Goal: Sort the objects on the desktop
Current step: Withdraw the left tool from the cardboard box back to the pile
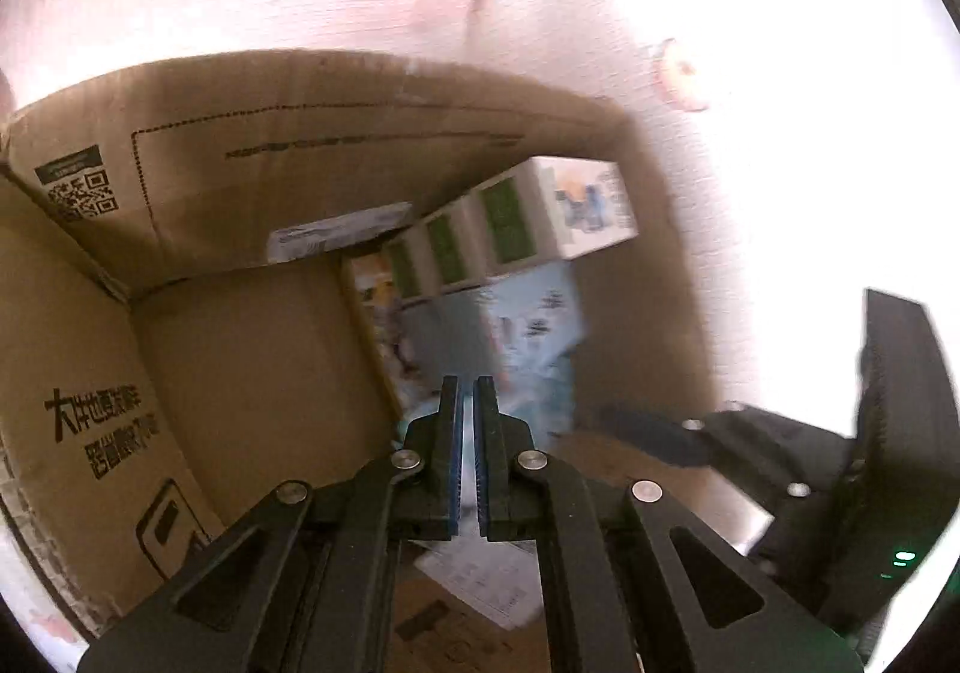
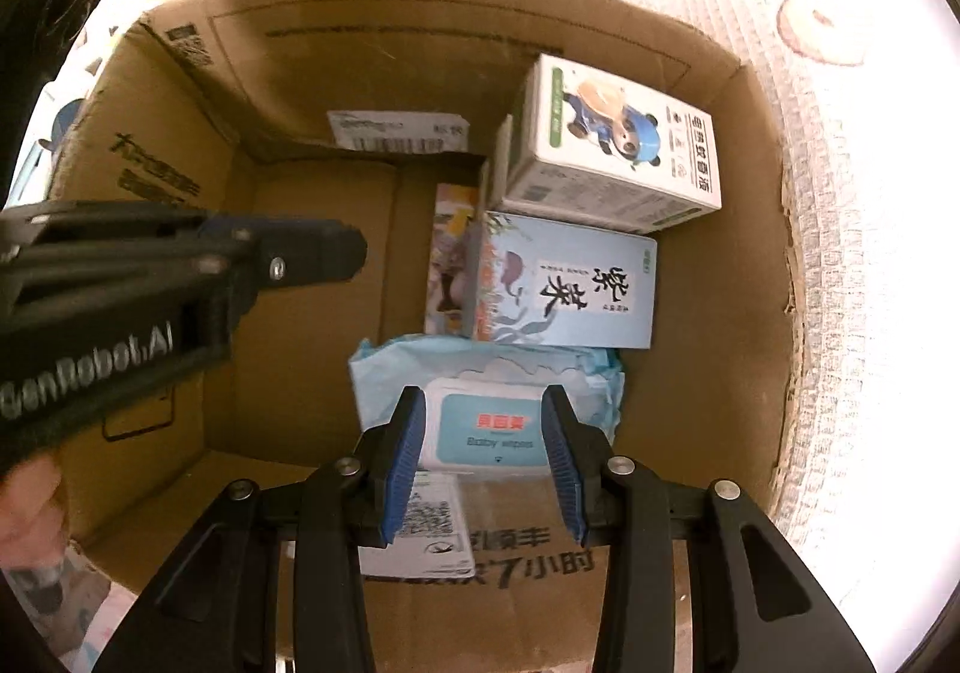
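Wipes pack (image 2: 486,427) in box | right claw (image 2: 487,454) parted above | left claw (image 1: 467,451) clenched empty

The black left gripper (image 2: 336,253) carries white lettering "GenRobot.AI" on its arm. Inside the brown cardboard box (image 2: 288,313), the pale blue soft wipes pack (image 2: 486,421) reads "Baby wipes" on its lid. A QR code (image 1: 84,196) is printed on the box's flap.

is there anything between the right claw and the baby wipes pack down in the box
Nothing visible. The right claw hangs open straight over the baby wipes pack in the cardboard box; the left claw is off to the side.
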